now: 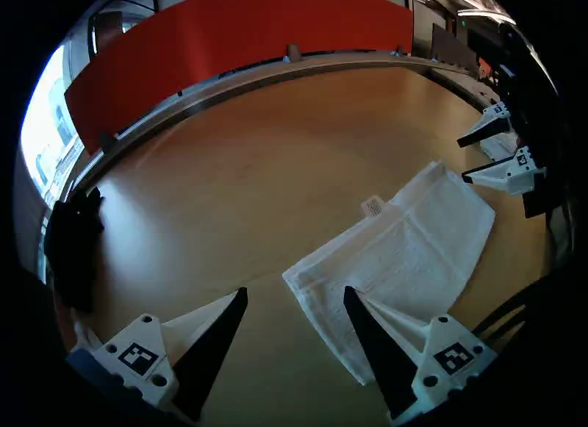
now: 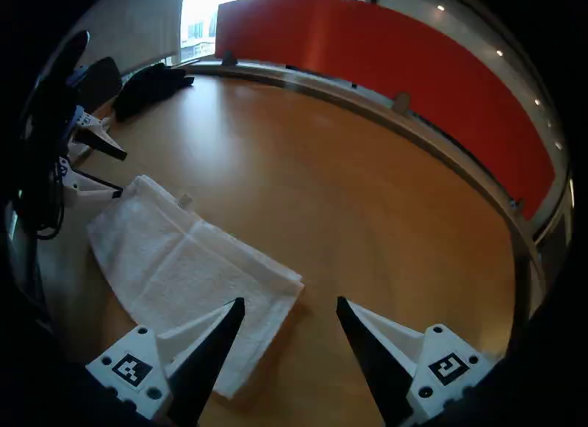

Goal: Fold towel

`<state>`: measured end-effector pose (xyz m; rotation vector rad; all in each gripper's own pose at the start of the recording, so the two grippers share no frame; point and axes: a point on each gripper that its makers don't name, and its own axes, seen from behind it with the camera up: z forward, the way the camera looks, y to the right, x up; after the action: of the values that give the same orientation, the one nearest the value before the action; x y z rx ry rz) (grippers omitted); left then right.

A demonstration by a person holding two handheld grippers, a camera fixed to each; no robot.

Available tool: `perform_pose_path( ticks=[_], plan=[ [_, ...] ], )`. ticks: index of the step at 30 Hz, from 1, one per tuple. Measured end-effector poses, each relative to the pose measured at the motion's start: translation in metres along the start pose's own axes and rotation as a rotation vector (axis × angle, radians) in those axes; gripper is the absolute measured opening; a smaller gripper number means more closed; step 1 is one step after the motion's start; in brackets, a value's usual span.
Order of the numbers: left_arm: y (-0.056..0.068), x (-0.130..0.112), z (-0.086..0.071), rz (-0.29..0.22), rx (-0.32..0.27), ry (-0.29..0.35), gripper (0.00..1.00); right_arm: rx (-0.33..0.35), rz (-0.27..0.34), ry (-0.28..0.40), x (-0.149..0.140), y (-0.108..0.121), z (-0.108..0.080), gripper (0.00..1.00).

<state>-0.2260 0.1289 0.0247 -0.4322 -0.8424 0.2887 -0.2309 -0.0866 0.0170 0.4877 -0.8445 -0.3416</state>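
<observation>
The white towel lies flat on the wooden table, well short of the red panel, and it looks folded at least once: a crease runs across it and layered edges show at one end. The step in hand seems to be the pause between folds. The left gripper has its tongs wide apart and holds nothing, with one finger over the towel corner farthest from the panel; whether it touches the cloth I cannot tell. The right gripper is likewise spread and empty, hovering at the opposite end of the towel, also on the side away from the panel. The next move probably calls for each gripper to come down on a corner, pinch through all the layers, and carry that edge over to meet the other without dragging the bottom layer askew. A small tag sticks out of the towel edge facing the panel, too small to read. The finger markers are black-and-white square patterns, not writing, and no brand is legible.
</observation>
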Motion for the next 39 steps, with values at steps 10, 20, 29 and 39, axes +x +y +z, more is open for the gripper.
perform_pose_path(
  ticks=[10,20,29,39],
  plan=[
    [0.006,-0.006,-0.015,-0.032,-0.008,0.002,0.97,0.002,0.013,0.006,-0.007,-0.008,-0.015,0.97],
    [0.013,-0.028,-0.037,-0.088,-0.01,-0.003,0.97,0.006,0.015,0.007,-0.024,-0.019,-0.036,0.97],
    [0.019,-0.046,-0.052,-0.132,-0.01,-0.006,0.98,0.004,0.012,0.02,-0.032,-0.025,-0.053,0.97],
    [0.017,-0.059,-0.064,-0.18,0.02,-0.004,0.98,0.04,-0.01,0.028,-0.031,-0.032,-0.053,0.97]
  ],
)
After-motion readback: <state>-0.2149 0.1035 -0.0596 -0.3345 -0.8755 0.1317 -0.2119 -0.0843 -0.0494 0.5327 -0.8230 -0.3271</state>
